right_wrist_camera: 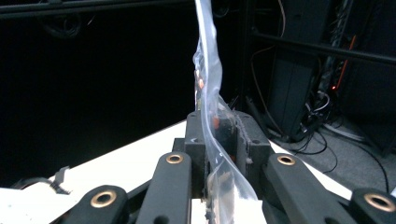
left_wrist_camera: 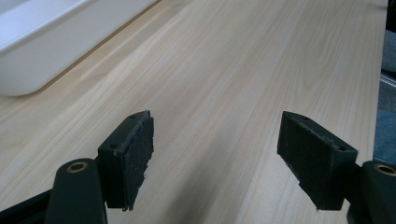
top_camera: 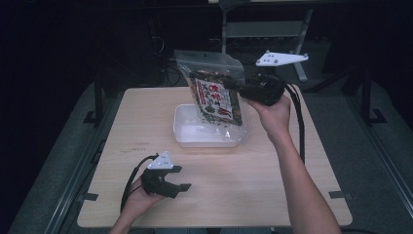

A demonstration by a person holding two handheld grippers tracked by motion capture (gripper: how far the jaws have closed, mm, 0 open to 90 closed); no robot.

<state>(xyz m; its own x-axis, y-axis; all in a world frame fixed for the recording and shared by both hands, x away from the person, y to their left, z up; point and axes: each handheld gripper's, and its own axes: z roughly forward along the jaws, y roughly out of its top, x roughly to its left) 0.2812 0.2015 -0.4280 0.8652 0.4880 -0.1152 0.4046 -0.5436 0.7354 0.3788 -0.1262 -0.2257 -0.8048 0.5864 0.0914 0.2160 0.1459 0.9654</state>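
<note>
Above the middle of a pale wooden worktop [top_camera: 146, 122], the right tongs [top_camera: 233, 86] are clamped on the side edge of a clear plastic snack bag with a red, white and green printed label [top_camera: 214, 95], holding it in the air, tilted, over a shallow white rectangular plastic tray [top_camera: 187, 134]. In the right gripper view the crinkled film of the bag [right_wrist_camera: 208, 88] rises edge-on from between the closed pads, with dark room beyond. The bag's lower corner hangs just over the tray's right half; whether it touches the tray cannot be told. The left tongs [top_camera: 182, 179] sit low near the worktop's front left, well apart from the tray, with their jaws spread wide and nothing between them. In the left gripper view, bare wood runs ahead between the pads [left_wrist_camera: 135, 154] to the worktop's far edge, and the tray's rounded corner [left_wrist_camera: 28, 70] lies off to the upper left. Broad bare wood surrounds the tray on every side.
</note>
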